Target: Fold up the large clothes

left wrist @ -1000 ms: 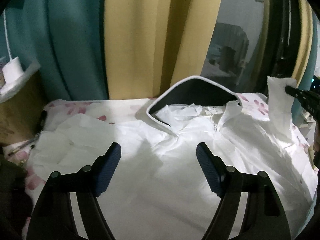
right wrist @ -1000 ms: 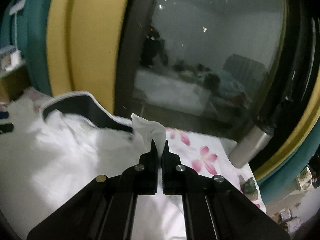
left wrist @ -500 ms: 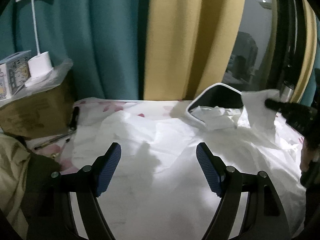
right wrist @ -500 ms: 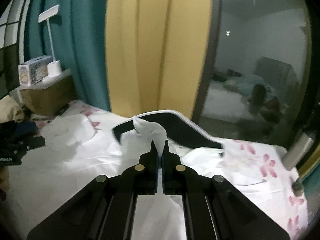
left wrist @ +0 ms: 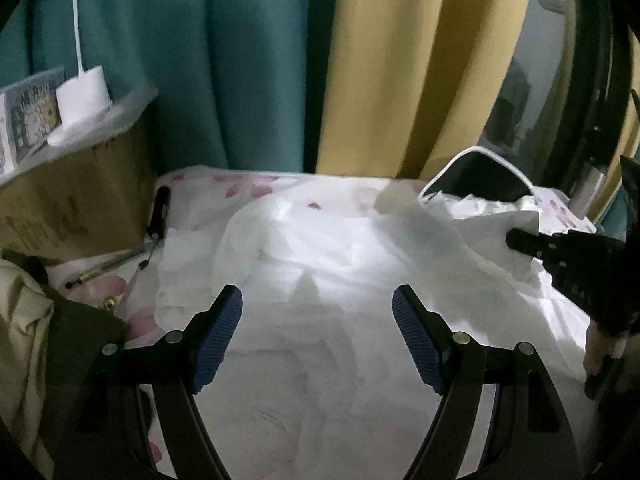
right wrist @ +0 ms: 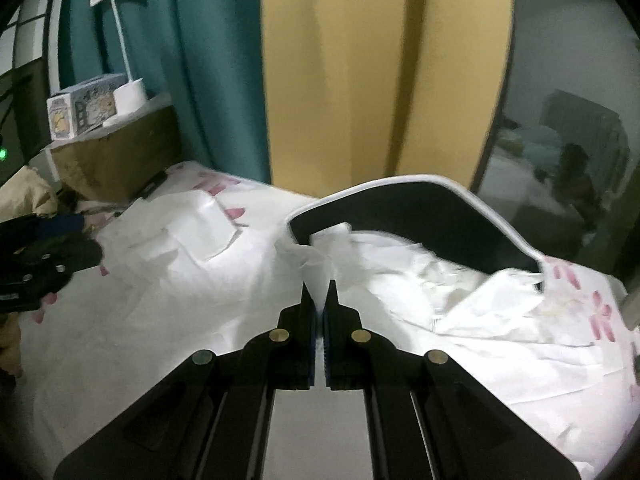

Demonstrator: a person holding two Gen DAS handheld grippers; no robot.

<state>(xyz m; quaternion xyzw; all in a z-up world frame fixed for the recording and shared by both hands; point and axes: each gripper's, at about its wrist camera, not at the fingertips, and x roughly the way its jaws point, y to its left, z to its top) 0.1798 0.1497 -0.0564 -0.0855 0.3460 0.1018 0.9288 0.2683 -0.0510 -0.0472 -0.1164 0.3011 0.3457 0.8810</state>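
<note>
A large white garment (left wrist: pixel 320 280) lies spread and rumpled over a floral-sheeted surface, with its dark, white-edged hood (left wrist: pixel 476 176) at the back right. My left gripper (left wrist: pixel 318 320) is open and empty, hovering over the middle of the garment. My right gripper (right wrist: pixel 319 292) is shut on a fold of the white garment (right wrist: pixel 224 280) and holds it just above the cloth, in front of the hood (right wrist: pixel 400 208). The right gripper also shows at the right edge of the left wrist view (left wrist: pixel 516 238), with white fabric at its tips.
A cardboard box (left wrist: pixel 72 200) with a white lamp base (left wrist: pixel 82 96) and a small carton (right wrist: pixel 82 106) stands at the left. Pens (left wrist: pixel 112 264) and a dark marker (left wrist: pixel 158 212) lie beside it. Teal and yellow curtains hang behind. A beige cloth (left wrist: pixel 20 340) lies at the near left.
My right gripper has carried the held fabric leftward and down across the garment. My left gripper's view has swung left toward the cardboard box, its jaws still open.
</note>
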